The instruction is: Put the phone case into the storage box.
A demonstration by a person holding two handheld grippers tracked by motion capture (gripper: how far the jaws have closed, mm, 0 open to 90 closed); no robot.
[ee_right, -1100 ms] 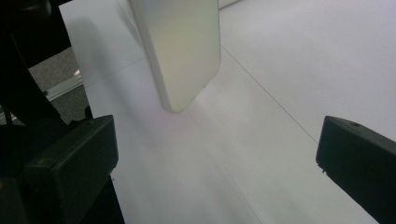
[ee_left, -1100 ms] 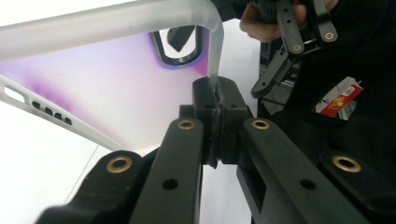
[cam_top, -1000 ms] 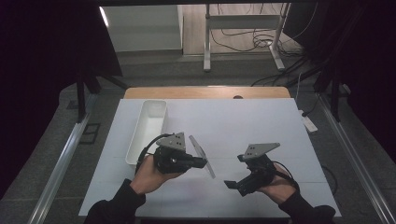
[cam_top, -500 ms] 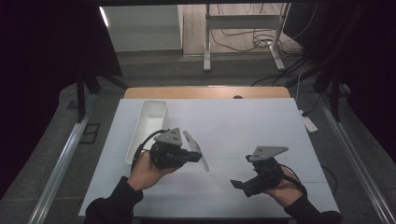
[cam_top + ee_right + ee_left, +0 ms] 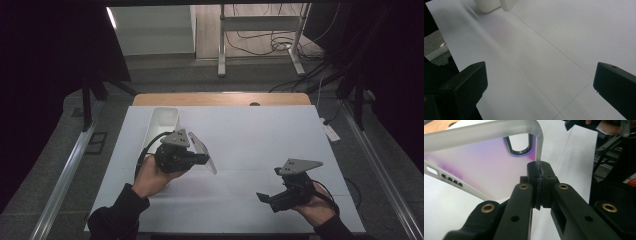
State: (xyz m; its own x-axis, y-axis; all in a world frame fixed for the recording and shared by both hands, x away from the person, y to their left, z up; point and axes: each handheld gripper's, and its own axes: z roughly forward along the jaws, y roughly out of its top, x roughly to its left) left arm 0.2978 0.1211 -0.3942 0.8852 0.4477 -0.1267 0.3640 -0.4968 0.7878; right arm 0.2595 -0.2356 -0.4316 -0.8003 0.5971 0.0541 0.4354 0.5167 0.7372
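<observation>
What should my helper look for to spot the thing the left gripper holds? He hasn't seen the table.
On the white table, just right of the white tray, the left gripper pinches a phone case by its edge. It is frosted, see-through, with a camera cutout.

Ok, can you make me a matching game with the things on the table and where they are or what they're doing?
Things:
1. left gripper
2. right gripper
3. phone case
4. white tray

States:
A. frosted and see-through, pinched by its edge
B. jaws wide apart, nothing between them
C. resting on the table's far left part
D. jaws closed tight on something

Pairs: 1-D, 2-B, 3-A, 4-C
</observation>
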